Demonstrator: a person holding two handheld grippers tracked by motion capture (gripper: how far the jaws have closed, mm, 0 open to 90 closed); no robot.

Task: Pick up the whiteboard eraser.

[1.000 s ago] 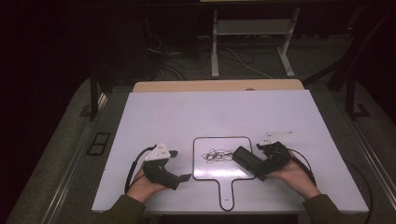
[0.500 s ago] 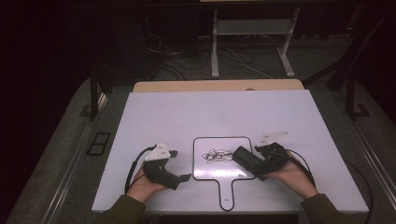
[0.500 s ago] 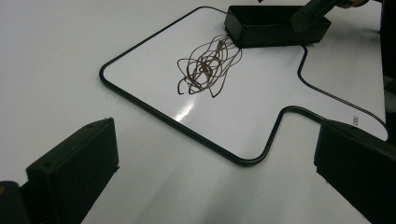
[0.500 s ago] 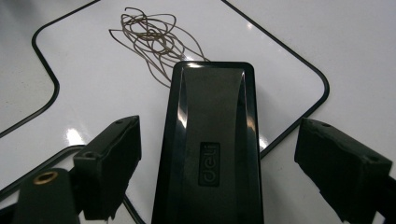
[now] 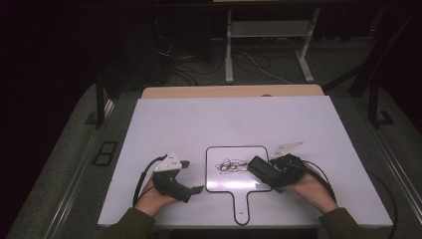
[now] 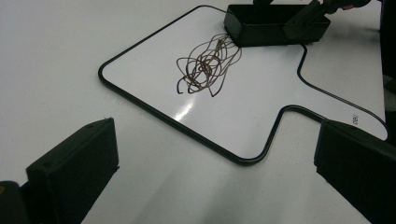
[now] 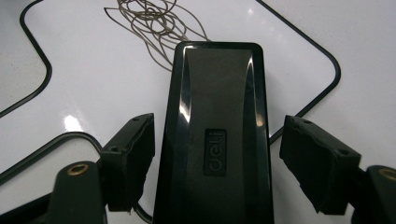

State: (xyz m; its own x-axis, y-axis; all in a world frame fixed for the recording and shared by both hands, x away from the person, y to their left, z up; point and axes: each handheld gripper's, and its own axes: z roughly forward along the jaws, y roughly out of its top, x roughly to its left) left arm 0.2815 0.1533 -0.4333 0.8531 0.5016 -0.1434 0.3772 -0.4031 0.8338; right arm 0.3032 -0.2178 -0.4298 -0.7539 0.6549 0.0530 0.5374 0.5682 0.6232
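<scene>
Resting on the right part of a small paddle-shaped whiteboard (image 5: 234,191), a black eraser block (image 7: 215,140) lies between the jaws of the right tongs (image 7: 217,163). Those jaws have just been closing around it. In the right gripper view the left pad sits right at the eraser's side while a thin gap shows at the right pad, so no firm pinch yet. Eraser carries a raised logo on top; its far end points toward a tangle of scribbled marker lines (image 6: 205,67) drawn on the board's middle. In the high view the eraser's front edge is just beside the scribble, possibly touching its nearest loops.

Left tongs (image 6: 215,182) spread wide, nothing between the pads, hovering over or resting on the white desk (image 5: 199,119) just left of the board, near its lower-left corner. Left hand (image 5: 152,199) grips the tool from below; right hand (image 5: 308,186) likewise. Board's short handle points toward the person, black rim all round. Cables loop from both tools onto the desk.
</scene>
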